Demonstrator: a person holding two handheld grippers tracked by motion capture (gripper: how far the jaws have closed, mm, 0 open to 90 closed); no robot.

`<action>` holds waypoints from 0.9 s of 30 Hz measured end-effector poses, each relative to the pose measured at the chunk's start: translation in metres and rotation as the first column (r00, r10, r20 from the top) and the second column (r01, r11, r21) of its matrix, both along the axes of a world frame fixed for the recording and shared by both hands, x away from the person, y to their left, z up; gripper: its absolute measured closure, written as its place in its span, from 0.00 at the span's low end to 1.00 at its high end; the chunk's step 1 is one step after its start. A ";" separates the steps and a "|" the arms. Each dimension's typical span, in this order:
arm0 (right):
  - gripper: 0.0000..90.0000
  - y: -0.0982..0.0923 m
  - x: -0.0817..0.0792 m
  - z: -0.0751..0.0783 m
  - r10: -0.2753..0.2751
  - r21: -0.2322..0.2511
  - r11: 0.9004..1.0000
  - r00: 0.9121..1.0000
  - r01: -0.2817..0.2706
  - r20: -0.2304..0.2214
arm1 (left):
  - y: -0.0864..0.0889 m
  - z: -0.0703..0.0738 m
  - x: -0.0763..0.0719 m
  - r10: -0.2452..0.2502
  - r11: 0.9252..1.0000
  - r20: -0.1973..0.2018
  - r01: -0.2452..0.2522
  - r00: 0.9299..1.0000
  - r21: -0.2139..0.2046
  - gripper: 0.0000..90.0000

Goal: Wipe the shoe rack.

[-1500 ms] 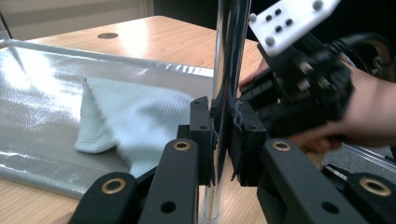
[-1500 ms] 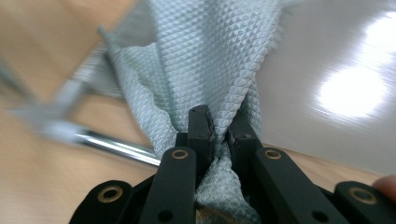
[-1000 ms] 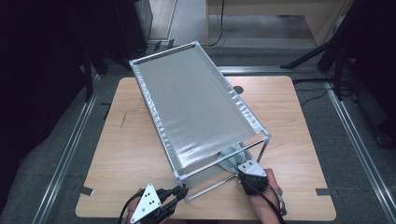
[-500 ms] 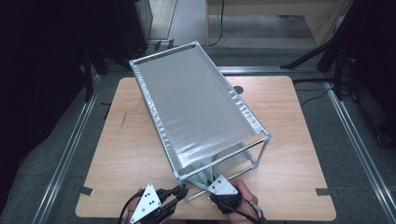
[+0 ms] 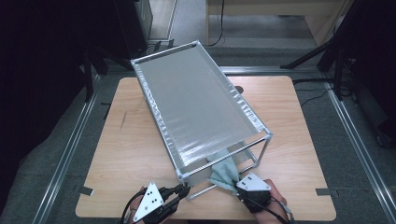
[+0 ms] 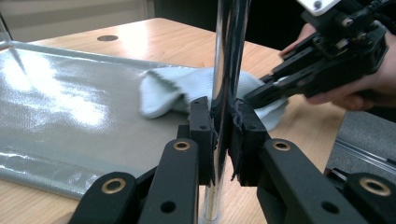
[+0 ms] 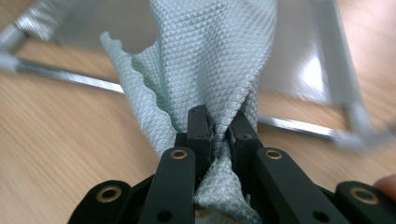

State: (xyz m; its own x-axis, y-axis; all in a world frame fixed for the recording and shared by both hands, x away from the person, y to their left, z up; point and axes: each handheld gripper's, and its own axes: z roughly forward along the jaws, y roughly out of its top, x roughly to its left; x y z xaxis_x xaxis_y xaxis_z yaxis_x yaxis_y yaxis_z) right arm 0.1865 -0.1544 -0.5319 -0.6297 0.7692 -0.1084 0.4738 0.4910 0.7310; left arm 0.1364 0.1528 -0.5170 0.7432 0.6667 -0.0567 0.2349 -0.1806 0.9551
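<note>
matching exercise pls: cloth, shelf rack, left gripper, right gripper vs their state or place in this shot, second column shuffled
Column 1
1. cloth
2. rack
3. left gripper
4. right gripper

Column 2
A. clamped on the rack's chrome post
B. pinching pale green fabric
C. stands slantwise on the wooden table, grey sheet on top
D. bunched at the rack's near open end, lower level

Pairs: 1-D, 2-C, 3-A, 4-B
</note>
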 end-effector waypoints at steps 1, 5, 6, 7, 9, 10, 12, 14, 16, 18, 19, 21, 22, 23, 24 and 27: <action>0.92 -0.007 0.001 0.000 -0.014 -0.017 1.000 1.000 0.014 -0.005 | 0.000 0.000 0.001 0.000 1.000 0.001 0.000 1.000 0.000 0.90; 0.83 -0.032 0.006 -0.004 -0.089 -0.108 0.990 0.996 0.087 -0.015 | -0.001 0.000 0.002 -0.001 1.000 -0.001 0.001 1.000 0.001 0.90; 0.76 -0.036 0.007 -0.003 -0.106 -0.113 0.988 0.994 0.104 -0.012 | -0.001 0.000 0.002 -0.001 1.000 0.000 0.001 1.000 0.001 0.90; 0.69 -0.040 0.007 -0.002 -0.109 -0.113 0.988 0.994 0.108 -0.001 | -0.001 0.000 0.002 -0.001 1.000 -0.001 0.001 1.000 0.001 0.90; 0.55 -0.044 0.006 0.006 -0.091 -0.071 0.993 0.995 0.093 0.037 | -0.001 0.000 0.002 -0.002 1.000 0.000 0.002 1.000 0.000 0.90; 0.50 -0.044 0.004 0.012 -0.069 -0.029 0.997 0.996 0.071 0.064 | -0.001 0.000 0.002 -0.002 1.000 0.000 0.002 1.000 -0.001 0.90; 0.46 -0.040 0.002 0.017 -0.033 0.025 0.999 0.995 0.031 0.096 | -0.001 0.000 0.002 -0.002 1.000 -0.001 0.002 1.000 -0.004 0.90; 0.44 -0.030 0.001 0.018 0.012 0.043 0.999 0.994 -0.017 0.110 | -0.001 0.000 0.002 -0.002 1.000 -0.002 0.002 1.000 -0.005 0.90; 0.44 -0.017 0.003 0.012 0.035 -0.004 0.999 0.991 -0.035 0.130 | -0.001 0.000 0.002 -0.001 1.000 -0.008 0.001 1.000 -0.011 0.90; 0.45 -0.008 0.010 0.004 -0.005 -0.044 0.999 0.993 0.010 0.121 | 0.000 0.001 0.002 -0.007 1.000 -0.027 0.007 1.000 -0.017 0.89; 0.48 -0.007 0.015 0.000 -0.027 -0.040 0.999 0.993 0.032 0.112 | 0.000 0.001 0.003 -0.010 1.000 -0.033 0.010 0.999 -0.020 0.88; 0.58 -0.007 0.023 -0.006 -0.097 -0.023 0.995 0.991 0.100 0.094 | 0.000 0.003 0.002 -0.005 1.000 -0.023 0.005 1.000 -0.014 0.87; 0.64 -0.008 0.027 -0.008 -0.125 -0.022 0.992 0.990 0.126 0.073 | 0.000 0.004 0.002 -0.004 1.000 -0.022 0.004 1.000 -0.012 0.87; 0.72 -0.009 0.029 -0.010 -0.143 -0.016 0.989 0.988 0.144 0.062 | 0.001 0.005 0.001 -0.003 1.000 -0.018 0.003 1.000 -0.010 0.86; 0.78 -0.010 0.030 -0.011 -0.144 -0.005 0.990 0.988 0.144 0.048 | 0.001 0.005 0.001 -0.002 1.000 -0.016 0.002 1.000 -0.009 0.86; 0.91 -0.010 0.030 -0.013 -0.124 -0.030 0.992 0.991 0.126 0.052 | 0.000 0.005 0.001 -0.007 1.000 -0.001 0.007 1.000 0.009 0.90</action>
State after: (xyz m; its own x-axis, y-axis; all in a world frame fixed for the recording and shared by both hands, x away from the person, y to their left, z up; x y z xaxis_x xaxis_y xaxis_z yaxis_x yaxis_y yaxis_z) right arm 0.2160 -0.1648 -0.5447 -0.5218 0.8372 -0.1637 0.4965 0.4542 0.7397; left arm 0.1369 0.1530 -0.5120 0.7474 0.6623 -0.0514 0.2349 -0.1911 0.9530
